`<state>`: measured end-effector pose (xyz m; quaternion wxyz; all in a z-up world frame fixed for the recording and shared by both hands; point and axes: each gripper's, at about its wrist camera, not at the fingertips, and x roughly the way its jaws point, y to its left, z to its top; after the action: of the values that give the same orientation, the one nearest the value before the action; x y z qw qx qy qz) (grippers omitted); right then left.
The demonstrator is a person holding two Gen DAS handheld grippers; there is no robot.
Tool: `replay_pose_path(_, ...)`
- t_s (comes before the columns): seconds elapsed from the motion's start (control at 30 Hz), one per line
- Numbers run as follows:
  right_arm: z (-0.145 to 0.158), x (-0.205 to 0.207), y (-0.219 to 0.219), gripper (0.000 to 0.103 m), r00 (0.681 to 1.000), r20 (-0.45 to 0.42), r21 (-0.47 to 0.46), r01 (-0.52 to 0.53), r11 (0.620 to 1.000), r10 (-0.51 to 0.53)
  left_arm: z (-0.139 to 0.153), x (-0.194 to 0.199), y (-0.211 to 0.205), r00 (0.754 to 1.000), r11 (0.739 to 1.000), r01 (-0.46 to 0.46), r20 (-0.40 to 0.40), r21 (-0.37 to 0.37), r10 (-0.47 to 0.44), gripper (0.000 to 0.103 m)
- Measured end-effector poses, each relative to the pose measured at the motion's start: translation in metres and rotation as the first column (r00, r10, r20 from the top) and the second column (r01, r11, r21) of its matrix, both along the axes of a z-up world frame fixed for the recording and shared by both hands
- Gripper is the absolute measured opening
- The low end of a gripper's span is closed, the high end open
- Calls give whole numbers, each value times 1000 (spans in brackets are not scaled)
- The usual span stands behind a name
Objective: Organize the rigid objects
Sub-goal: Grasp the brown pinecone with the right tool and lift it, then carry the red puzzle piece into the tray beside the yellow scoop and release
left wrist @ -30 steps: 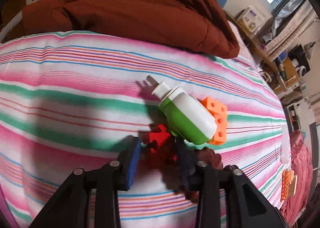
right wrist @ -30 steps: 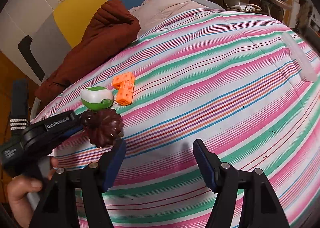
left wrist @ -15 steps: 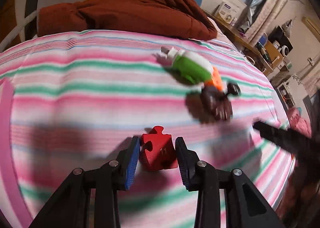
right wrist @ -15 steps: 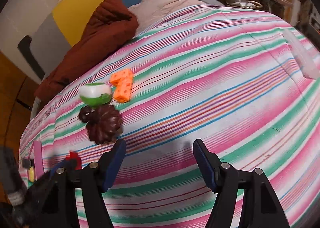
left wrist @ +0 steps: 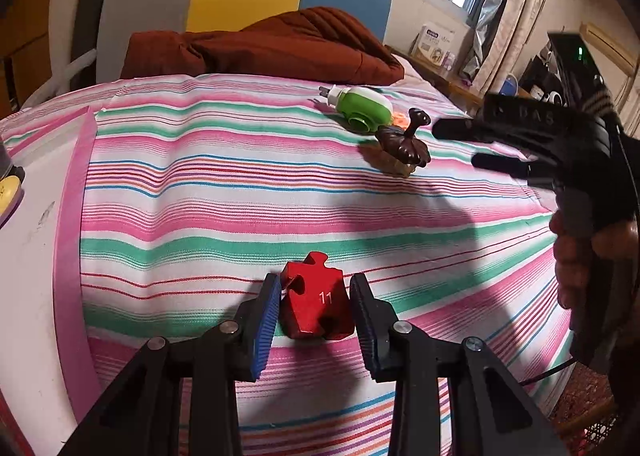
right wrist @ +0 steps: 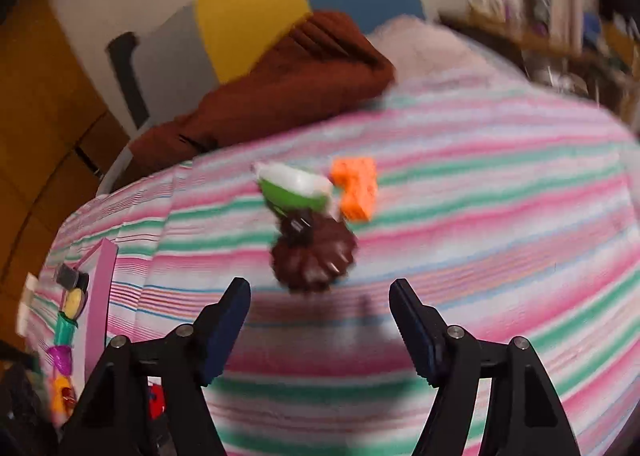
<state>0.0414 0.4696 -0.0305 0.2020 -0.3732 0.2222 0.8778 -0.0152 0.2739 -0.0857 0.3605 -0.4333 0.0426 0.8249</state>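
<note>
The left hand-held gripper [left wrist: 314, 310] is clamped on a red puzzle piece [left wrist: 316, 302] marked with the number 11, holding it just above the striped bed sheet [left wrist: 200, 191] and well on the near side of the brown flower-shaped lid [left wrist: 404, 143]. The piece looks like solid, stiff plastic or painted wood: light, not fragile, with flat side faces that suit the ribbed pads, though its notched outline means the pads should bear on the straight flanks and not on the knob at its far end. The right hand-held gripper [right wrist: 320, 320] hangs with its jaws spread wide and nothing between them, aimed at the brown flower-shaped lid, which lies just short of its fingertips. That lid seems hard and glossy, so likely a little slippery; I would take it by the scalloped rim or by the small knob on top. Just beyond the lid lies a green and white plastic bottle [left wrist: 362, 107] on its side, rounded and apt to roll, and touching it on the far side sits an orange building block [right wrist: 356, 189]. Away to the left of the lid, a pink-edged tray [left wrist: 72, 215] at the bed's side holds several small things, too blurred to name.
</note>
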Motion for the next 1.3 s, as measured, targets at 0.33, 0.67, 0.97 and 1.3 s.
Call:
replay_pose_path(0.33,-12,-52,9,25,998,56,130,24,991,-31,-3,4,-6,1000,999,-2,-12,33,2,36)
replay_pose_path(0.67,-11,-26,-41,24,979,79,36,-190,981,187,-3,7,-6,999,999,1,-37,34,1,36)
replay_pose_path(0.97,-13,-21,-50,24,977,64,55,-205,977,202,11,20,-11,999,1000,16,-42,-21,-17,35)
replay_pose_path(1.3,-12,-23,-52,24,973,75,81,-224,971,218,47,38,-39,994,1000,3,-110,-10,-4,35)
